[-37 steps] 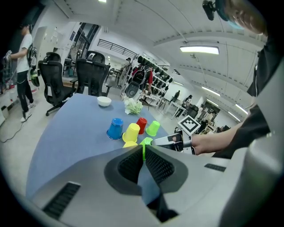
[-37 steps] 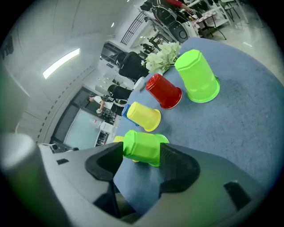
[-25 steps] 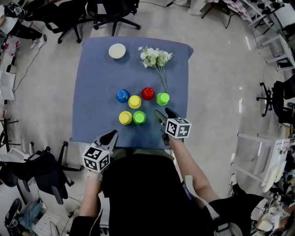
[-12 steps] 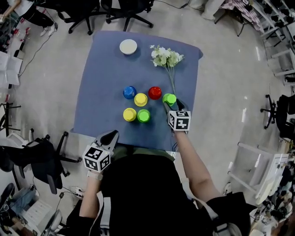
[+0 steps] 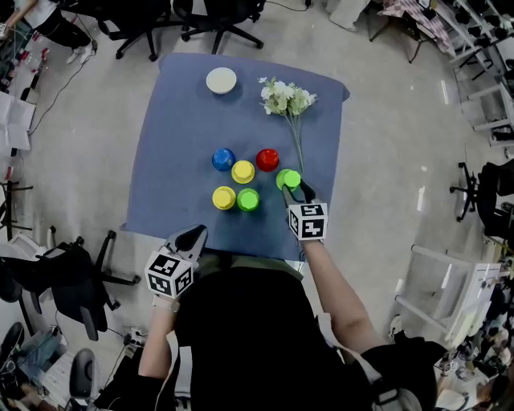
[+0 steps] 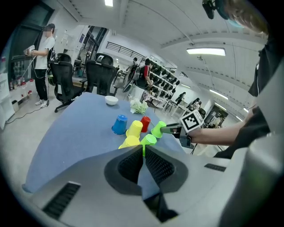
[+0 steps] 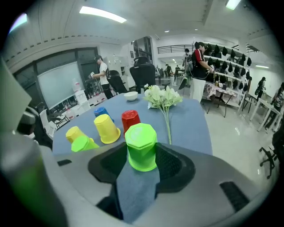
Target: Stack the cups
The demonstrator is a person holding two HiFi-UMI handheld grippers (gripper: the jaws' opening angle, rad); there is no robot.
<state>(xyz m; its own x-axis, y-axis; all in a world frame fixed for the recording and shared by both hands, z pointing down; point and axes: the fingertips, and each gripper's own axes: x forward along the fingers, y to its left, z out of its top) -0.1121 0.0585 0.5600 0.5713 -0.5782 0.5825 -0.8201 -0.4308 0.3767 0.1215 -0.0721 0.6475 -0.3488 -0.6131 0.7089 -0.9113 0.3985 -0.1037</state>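
Observation:
Six cups stand upside down on the blue cloth (image 5: 177,144): blue (image 5: 223,158), yellow (image 5: 242,171), red (image 5: 267,159), a second yellow (image 5: 223,197), green (image 5: 248,199) and, at the right end, another green cup (image 5: 288,178). My right gripper (image 5: 291,185) reaches in from the near side; its jaws have just been closing and now press on both sides of that right green cup (image 7: 141,146). My left gripper (image 5: 193,235) hangs shut and empty over the cloth's near edge, short of the cups; in its own view its jaws (image 6: 143,155) meet.
A white bowl (image 5: 221,80) and a spray of white flowers (image 5: 285,98) lie at the far side of the cloth, the stem (image 5: 297,148) running down past the red cup. Office chairs (image 5: 209,20) and racks ring the table.
My right gripper moved forward from the near edge to the right green cup and closed on it. That cup has shifted slightly toward me. The left gripper stayed put.

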